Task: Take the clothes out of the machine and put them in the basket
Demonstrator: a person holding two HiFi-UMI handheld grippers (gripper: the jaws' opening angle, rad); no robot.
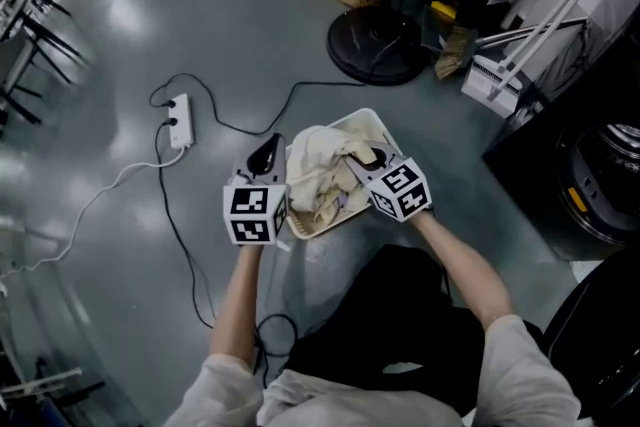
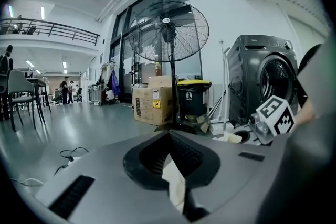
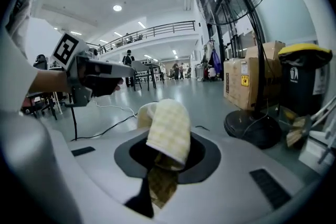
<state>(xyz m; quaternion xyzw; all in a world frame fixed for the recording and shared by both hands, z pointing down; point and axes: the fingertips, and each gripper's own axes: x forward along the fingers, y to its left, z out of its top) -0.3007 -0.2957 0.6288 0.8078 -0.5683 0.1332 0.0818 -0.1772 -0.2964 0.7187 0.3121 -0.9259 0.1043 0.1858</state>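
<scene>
Cream clothes (image 1: 318, 173): heaped in the white basket (image 1: 368, 119), which stands on the grey floor right in front of the person. The heap fills most of the basket.
Left tongs (image 1: 270, 151): at the basket's left rim. The jaws are almost together and pinch a strip of pale cloth (image 2: 174, 181) that hangs down between them.
Right tongs (image 1: 360, 161): over the right half of the basket. The jaws are narrow and clamp a yellow checked cloth (image 3: 169, 131) that folds up and over their tips.
One piece or two: the views do not show whether both tongs hold the same garment.
Relation that matters: the basket lies directly under and between the two tongs. Both point away from the person and slightly down. The held fabric spans left to right across the heap. The right tongs sit further in over the pile, while the left are only at the edge.
Washing machine (image 1: 605, 177): dark, well apart on the person's right.
Likely step: setting the fabric down and letting go.
Risk: the left end may spill over the rim, so it probably needs moving inward first.
</scene>
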